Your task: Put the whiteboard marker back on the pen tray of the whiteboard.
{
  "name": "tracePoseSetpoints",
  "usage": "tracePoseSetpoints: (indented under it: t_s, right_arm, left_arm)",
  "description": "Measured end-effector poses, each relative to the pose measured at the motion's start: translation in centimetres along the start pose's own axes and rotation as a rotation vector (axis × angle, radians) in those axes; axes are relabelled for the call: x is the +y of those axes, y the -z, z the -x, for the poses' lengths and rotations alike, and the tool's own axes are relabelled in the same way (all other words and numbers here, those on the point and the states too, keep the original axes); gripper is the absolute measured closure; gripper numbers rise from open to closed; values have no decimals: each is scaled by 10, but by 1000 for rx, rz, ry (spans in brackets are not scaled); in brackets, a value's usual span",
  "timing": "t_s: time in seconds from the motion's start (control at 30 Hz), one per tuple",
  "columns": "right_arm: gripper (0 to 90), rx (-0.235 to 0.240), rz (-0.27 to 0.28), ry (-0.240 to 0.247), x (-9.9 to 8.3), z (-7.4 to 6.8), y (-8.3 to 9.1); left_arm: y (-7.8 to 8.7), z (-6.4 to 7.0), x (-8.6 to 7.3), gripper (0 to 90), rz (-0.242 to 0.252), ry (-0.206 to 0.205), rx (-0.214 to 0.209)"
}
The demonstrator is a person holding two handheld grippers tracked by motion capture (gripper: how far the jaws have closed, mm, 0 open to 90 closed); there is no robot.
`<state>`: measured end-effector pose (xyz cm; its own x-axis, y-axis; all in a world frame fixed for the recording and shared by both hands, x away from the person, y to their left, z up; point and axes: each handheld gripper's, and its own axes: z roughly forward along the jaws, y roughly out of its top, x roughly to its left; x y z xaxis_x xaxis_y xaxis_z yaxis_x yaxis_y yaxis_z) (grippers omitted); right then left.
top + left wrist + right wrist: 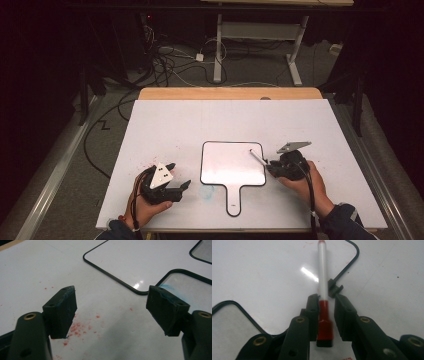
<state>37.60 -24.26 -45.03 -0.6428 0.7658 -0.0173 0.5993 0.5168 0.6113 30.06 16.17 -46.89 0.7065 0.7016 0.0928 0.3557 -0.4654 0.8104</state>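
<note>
My right gripper (324, 308) clamps a marker (322, 277) by its red rear end; its long axis runs toward eleven o'clock, tip over the whiteboard's (232, 162) right edge. My left gripper (170, 182) rests at seven o'clock, jaws apart.

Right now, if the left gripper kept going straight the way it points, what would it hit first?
Probably the whiteboard: the open left gripper aims over red-speckled table toward its black rim, though depth is unclear.
</note>
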Motion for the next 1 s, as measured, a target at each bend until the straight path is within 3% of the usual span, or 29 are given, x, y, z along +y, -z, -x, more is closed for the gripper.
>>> tracePoseSetpoints:
  t_s: [0.07, 0.13, 0.23, 0.3, 0.5, 0.67, 1.0]
  right_arm:
    - [657, -30, -9, 16, 0, -2, -3]
    - [666, -49, 2, 35, 0, -5, -4]
    - [591, -72, 46, 88, 5, -7, -4]
    - [564, -98, 47, 101, 10, -6, -9]
    - [544, -87, 51, 80, 19, 2, -26]
    - [528, -92, 59, 27, 22, 10, -29]
    - [511, -83, 72, 11, 21, 13, -30]
  left_arm:
    - [0, 1, 0, 238, -2, -4, -1]
    - [0, 1, 1, 239, -1, -4, -1]
    - [-3, 1, 2, 239, -6, -4, -5]
    - [-5, 1, 3, 239, -9, 1, -14]
    - [-6, 3, 4, 239, -12, -3, -24]
    - [-7, 3, 4, 239, -13, 4, -28]
    - [-7, 4, 4, 237, -16, -5, -30]
